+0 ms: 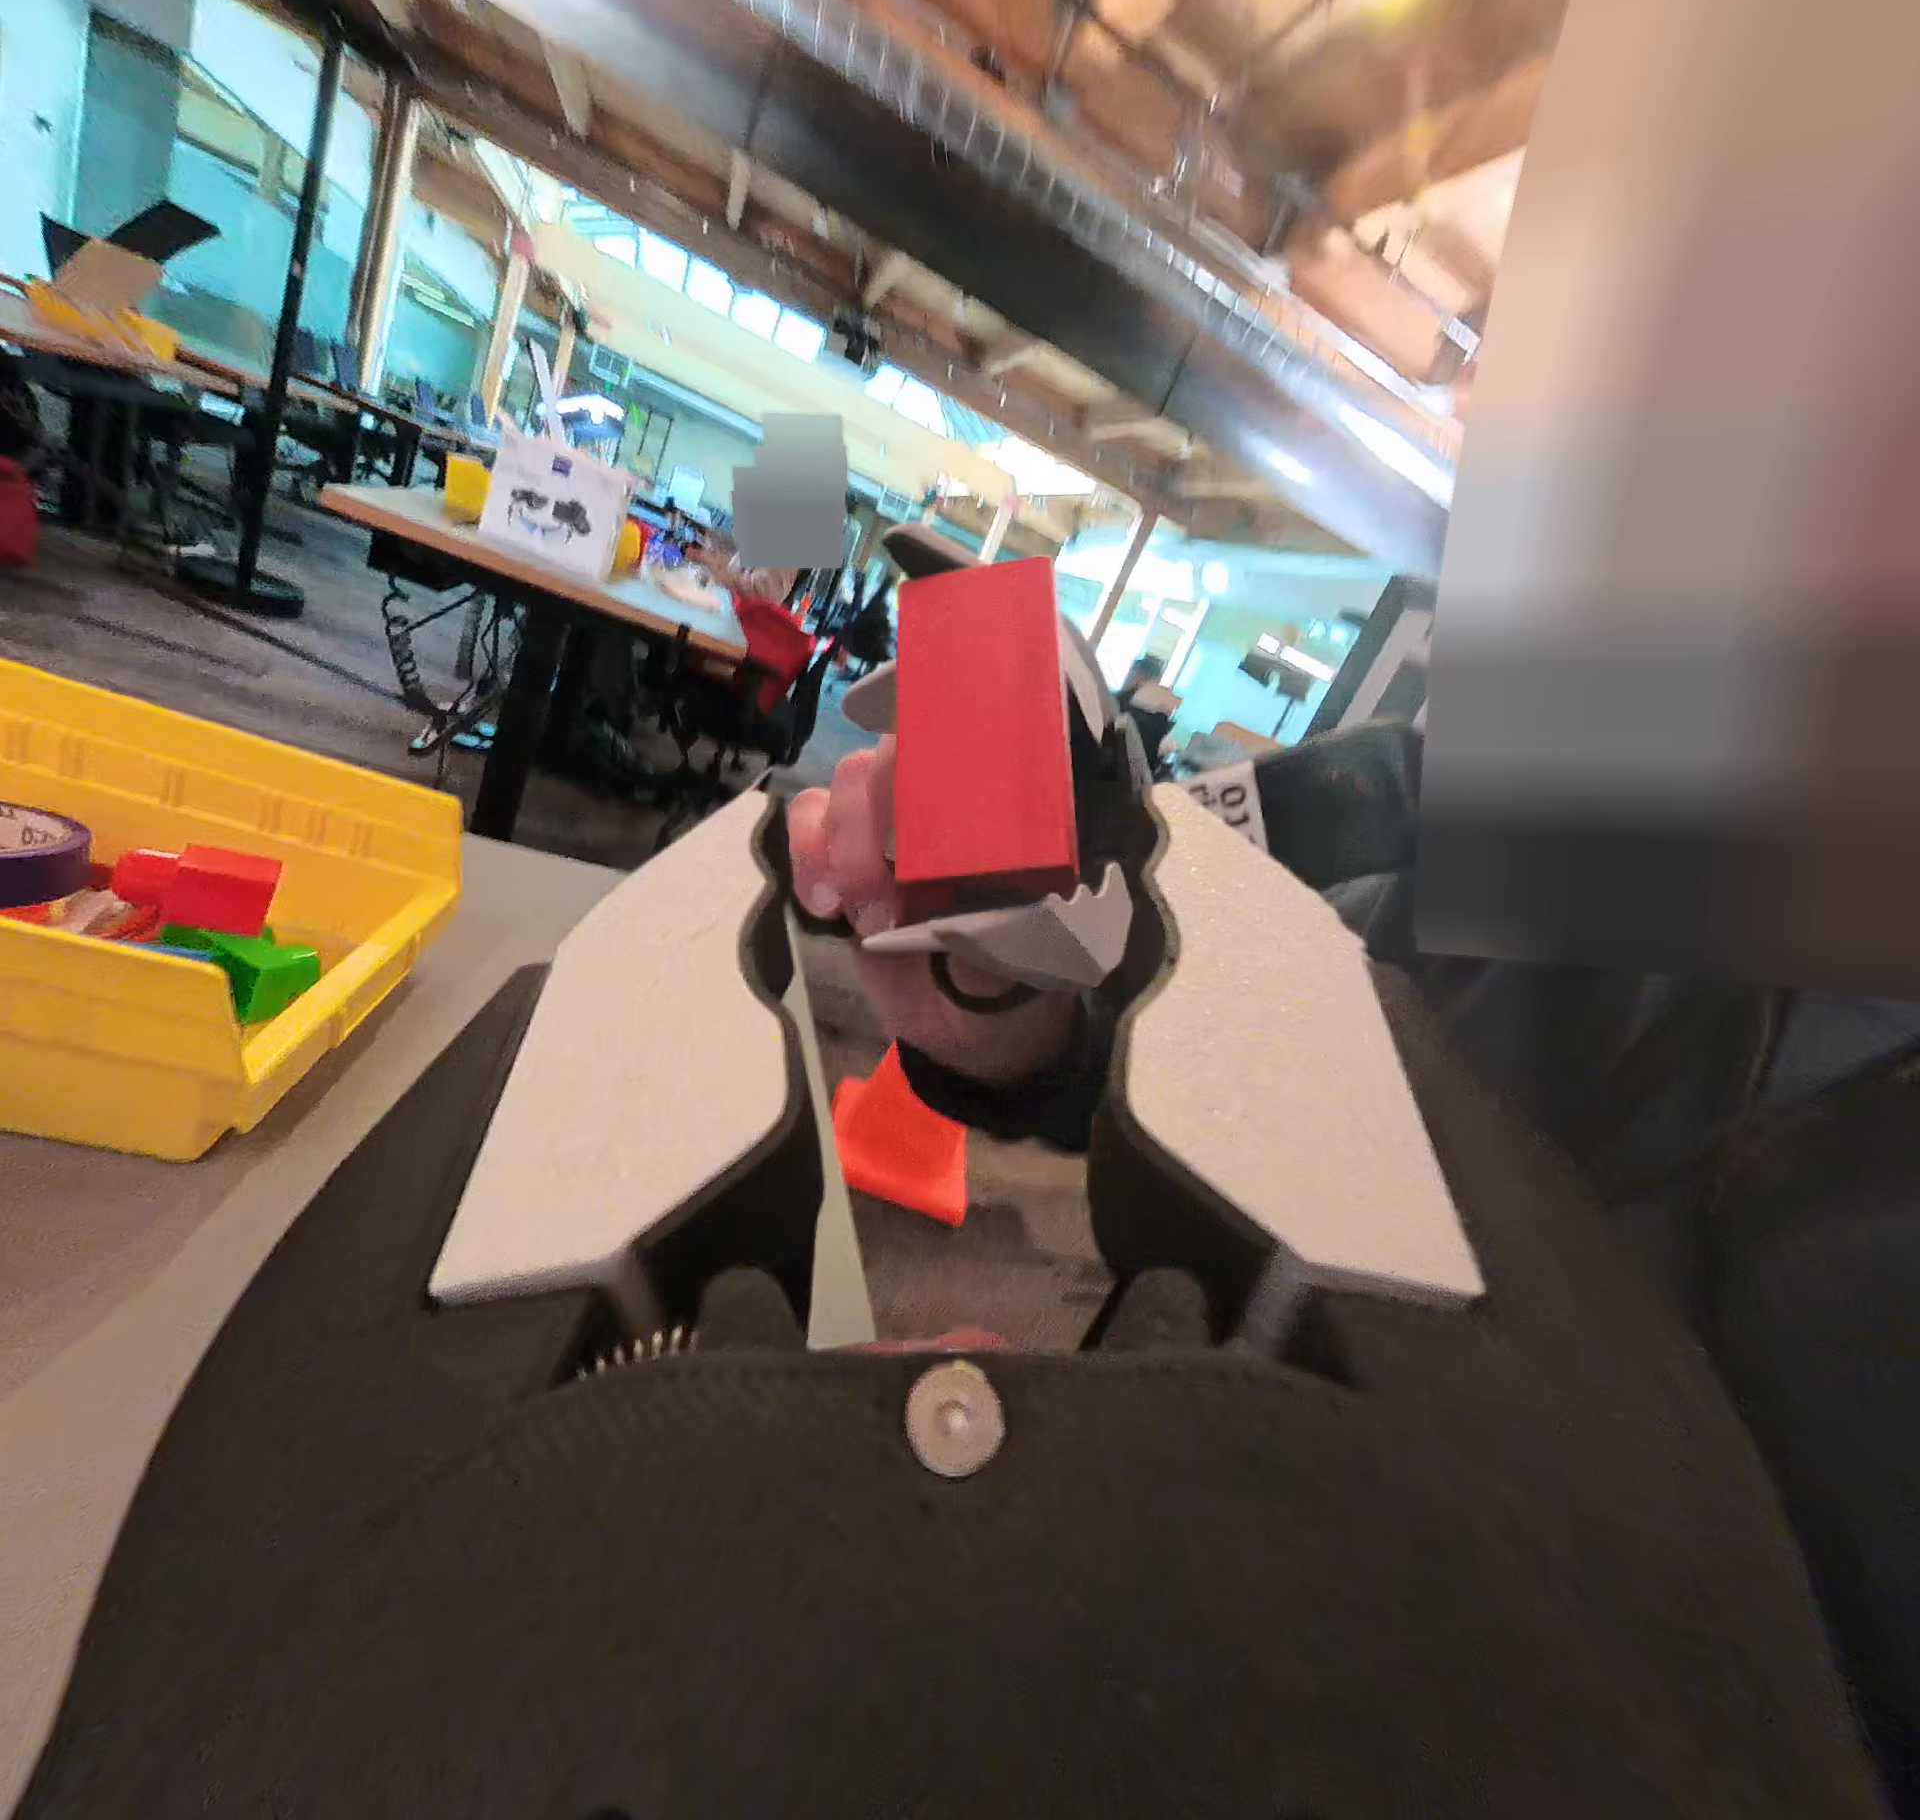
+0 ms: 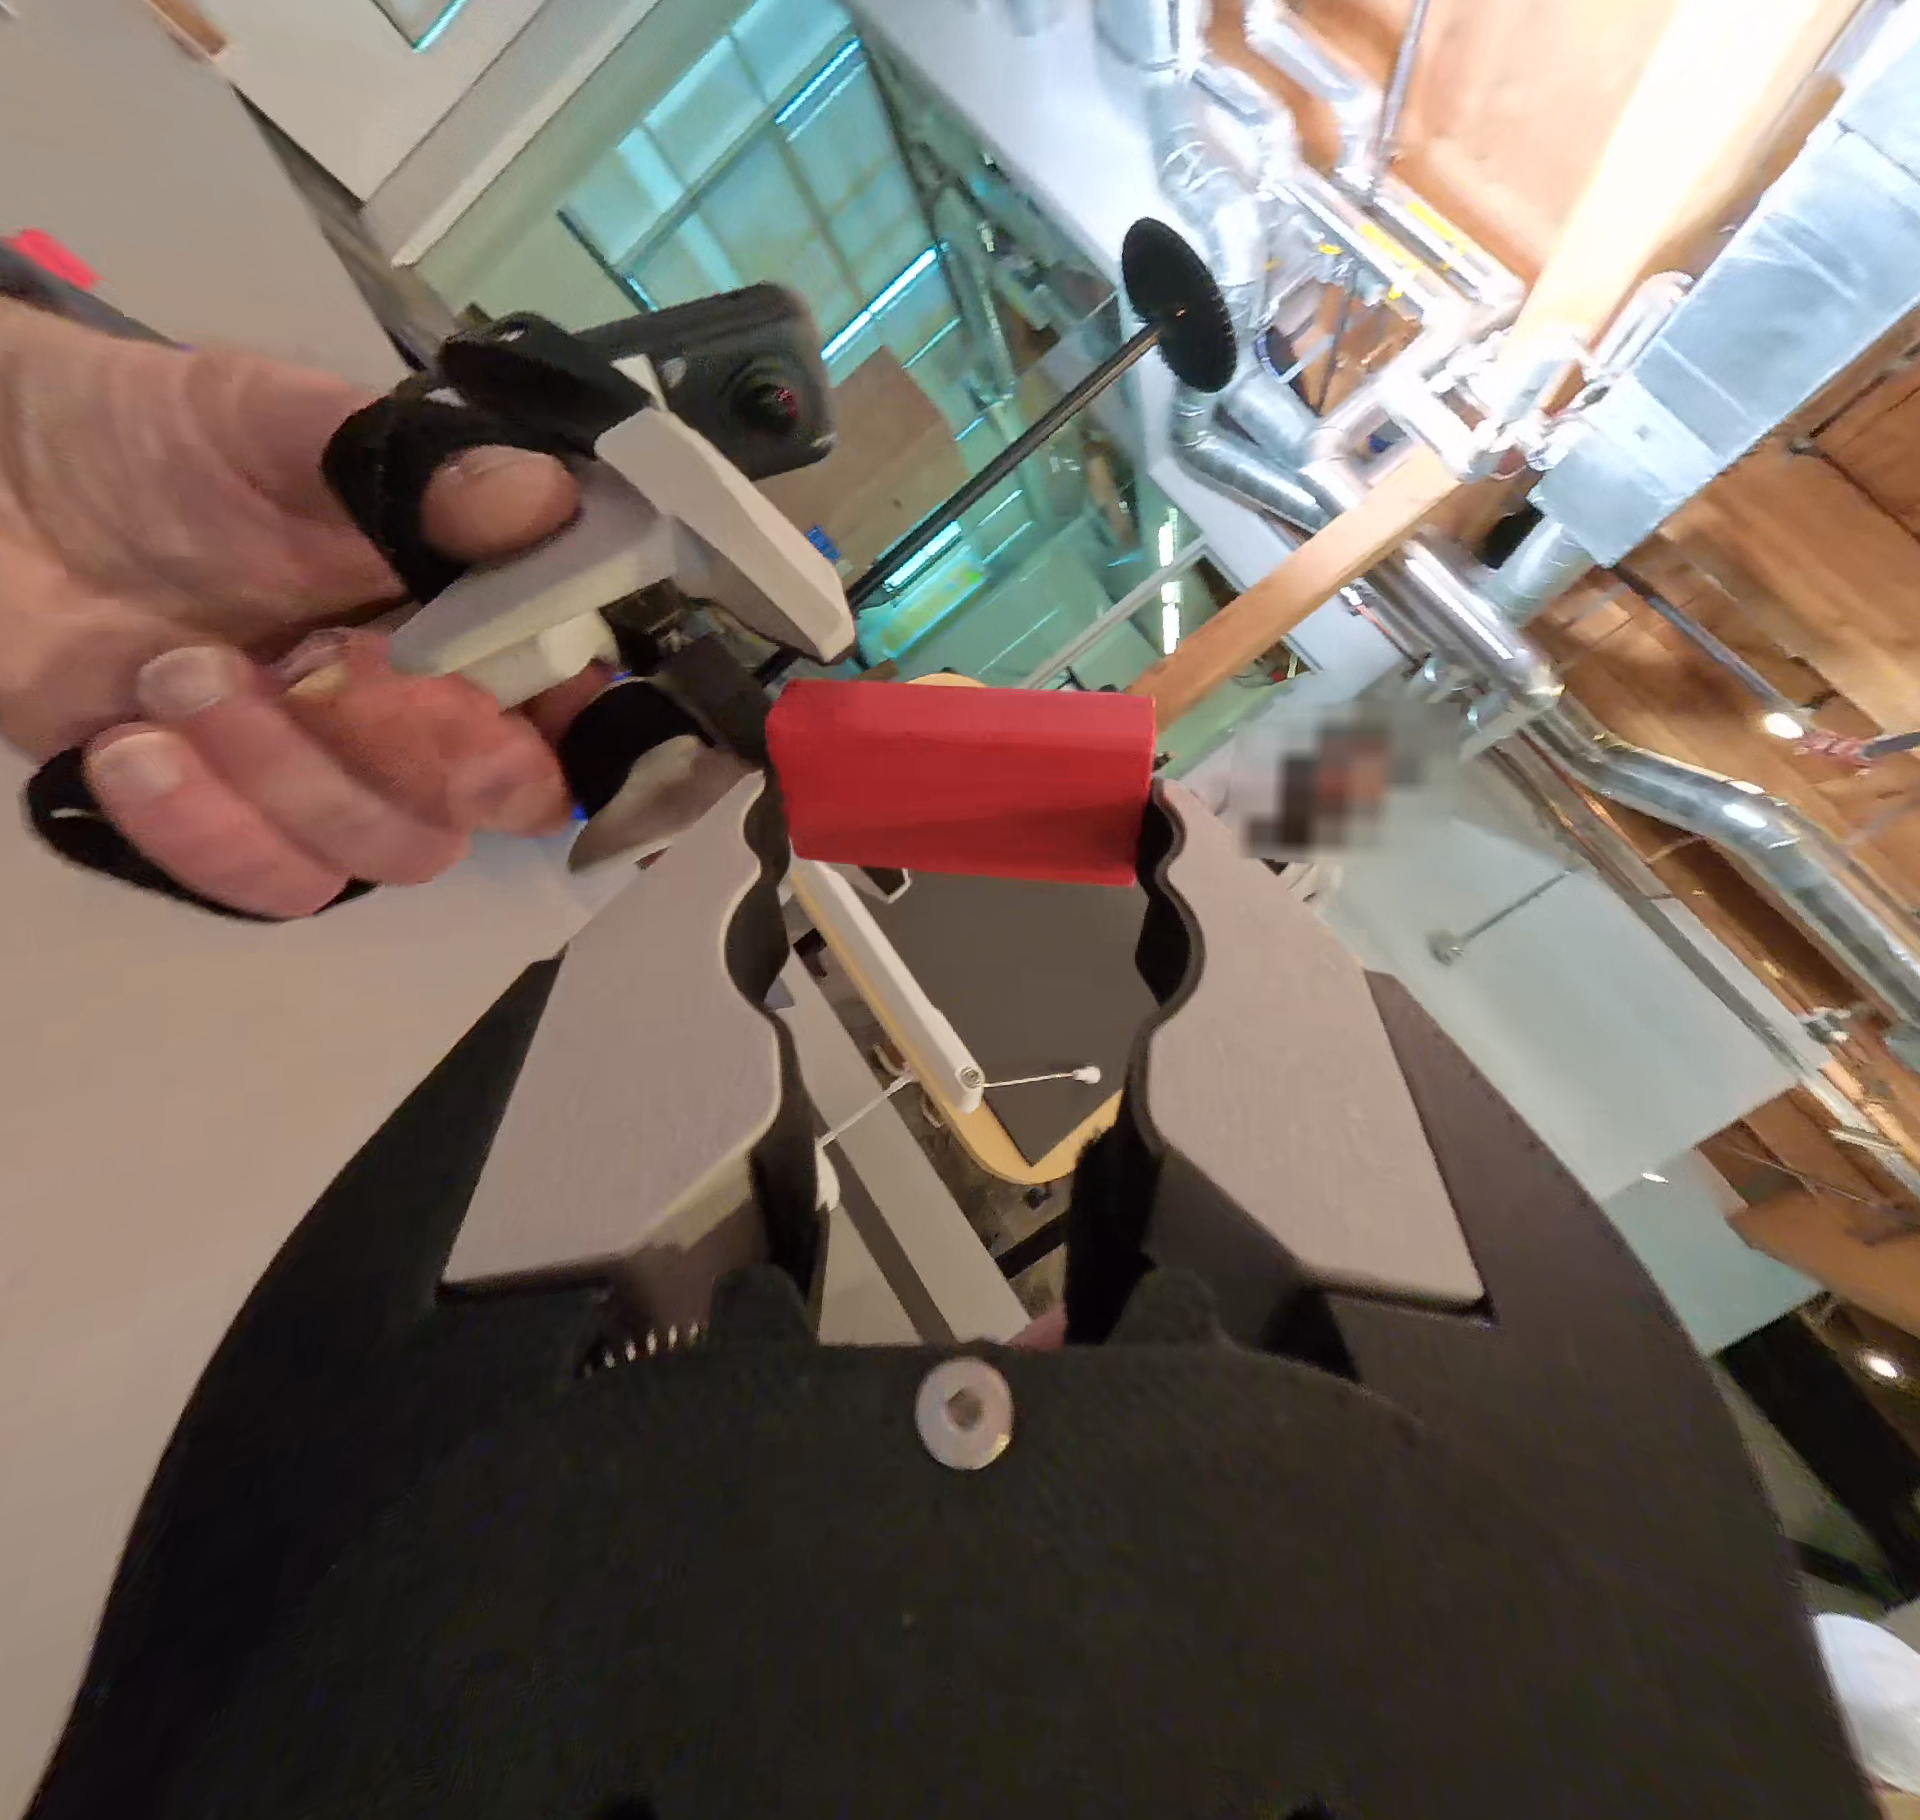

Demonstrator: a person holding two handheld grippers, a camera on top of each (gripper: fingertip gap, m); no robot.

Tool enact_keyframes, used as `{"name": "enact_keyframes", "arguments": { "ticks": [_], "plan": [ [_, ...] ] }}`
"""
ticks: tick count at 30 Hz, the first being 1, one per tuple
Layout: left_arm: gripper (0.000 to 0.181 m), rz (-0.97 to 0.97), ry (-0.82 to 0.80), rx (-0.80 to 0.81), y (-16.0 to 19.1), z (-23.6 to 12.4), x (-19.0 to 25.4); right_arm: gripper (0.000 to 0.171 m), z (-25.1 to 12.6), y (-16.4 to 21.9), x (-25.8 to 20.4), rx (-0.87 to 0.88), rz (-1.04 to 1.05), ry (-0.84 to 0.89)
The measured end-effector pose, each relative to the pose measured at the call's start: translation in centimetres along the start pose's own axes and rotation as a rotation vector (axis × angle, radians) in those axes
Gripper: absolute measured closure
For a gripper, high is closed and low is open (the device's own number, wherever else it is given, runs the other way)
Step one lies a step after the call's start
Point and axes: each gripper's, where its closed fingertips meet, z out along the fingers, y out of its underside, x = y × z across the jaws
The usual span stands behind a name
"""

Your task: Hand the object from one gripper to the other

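Sitting near the far edge of the worktop [image 1: 156, 1251], at the left, the yellow bin [image 1: 343, 835] holds spare blocks [image 1: 208, 887] clear of the exchange. Next, the left gripper [image 1: 961, 814] is spread wide and grips nothing, aimed at the red block [image 1: 982, 731], ready to receive it, I judge. The right gripper [image 2: 961, 814] pinches that block by its two ends in mid-air, off the worktop, leaving its long faces free for the taker

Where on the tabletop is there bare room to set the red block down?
Bare grey table lies between the yellow bin and the left gripper. The bin is crowded with blocks and tape. The right gripper holds the red block.
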Motion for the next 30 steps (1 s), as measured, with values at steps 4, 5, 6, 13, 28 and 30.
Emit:
{"name": "enact_keyframes", "arguments": {
  "ticks": [4,5,6,13,28,30],
  "plan": [
    [0.124,-0.061,0.029,0.086,0.3,0.3,0.3,0.106,0.1,-0.3,-0.3,0.004,-0.034,0.027],
    [0.125,-0.063,0.031,0.103,0.4,0.4,0.4,0.106,0.1,-0.3,-0.4,0.001,-0.037,0.033],
    [0.126,-0.066,0.037,0.118,0.4,0.5,0.5,0.106,0.0,-0.3,-0.5,0.001,-0.039,0.04],
    [0.146,-0.147,0.073,0.323,-0.3,0.5,1.1,0.106,0.0,-0.5,-0.8,0.003,-0.051,0.068],
    [0.146,0.195,0.005,-0.327,3.2,-0.8,1.7,0.1,-4.0,-0.1,-4.9,0.055,-0.005,-0.564],
    [0.146,0.232,0.069,-0.469,4.3,-1.1,2.4,0.102,-5.1,-1.2,-5.6,0.091,0.017,-0.724]
  ]
}}
